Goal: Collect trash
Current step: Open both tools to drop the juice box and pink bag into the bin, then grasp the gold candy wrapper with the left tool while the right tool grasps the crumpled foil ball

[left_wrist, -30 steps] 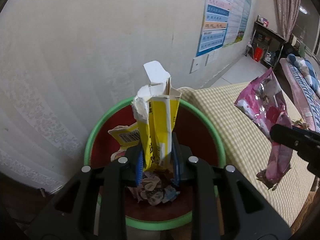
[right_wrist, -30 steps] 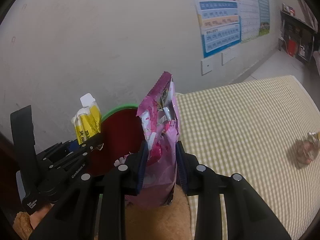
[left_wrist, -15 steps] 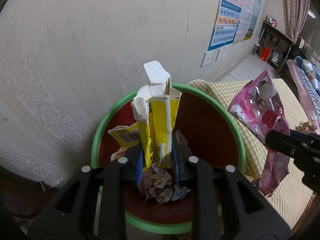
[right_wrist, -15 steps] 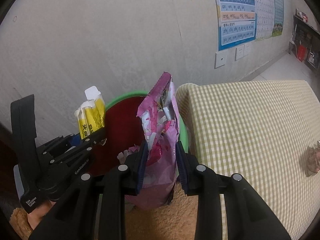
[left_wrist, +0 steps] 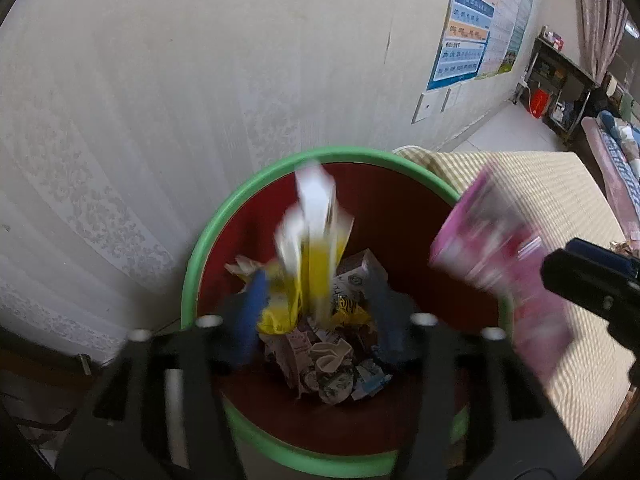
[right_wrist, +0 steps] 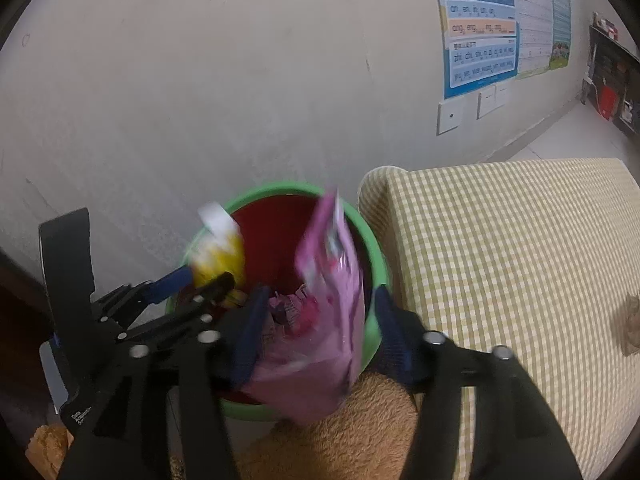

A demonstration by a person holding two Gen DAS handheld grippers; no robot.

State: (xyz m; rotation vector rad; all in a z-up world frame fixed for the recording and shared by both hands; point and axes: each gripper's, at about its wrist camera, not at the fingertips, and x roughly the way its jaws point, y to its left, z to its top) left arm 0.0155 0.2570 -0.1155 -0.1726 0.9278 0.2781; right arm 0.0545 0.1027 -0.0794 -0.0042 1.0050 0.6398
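**A:** So where's the yellow carton [left_wrist: 316, 256] vs the left tool [left_wrist: 316, 320]?

**B:** Right between the fingers, over the bin [left_wrist: 208, 232]. The jaws are opening and the blue pads look clear of it on both sides. It's blurred, upright, white flap on top, just above the crumpled paper pile [left_wrist: 332, 364] at the bottom of the bin.

**A:** And the right tool [right_wrist: 316, 332]?

**B:** Same deal. Jaws opening, pink wrapper [right_wrist: 328, 320] between them, blurry, not squeezed as far as I can tell. It hangs at the bin's near right rim, lower end outside over some brown fuzzy thing [right_wrist: 360, 432].

**A:** Room around it?

**B:** Wall [left_wrist: 200, 80] right behind the bin, checkered bed [right_wrist: 520, 260] touching its right side. The two tools sit close together, left one over the bin's left half. One scrap [right_wrist: 632, 324] lies well apart on the bed.
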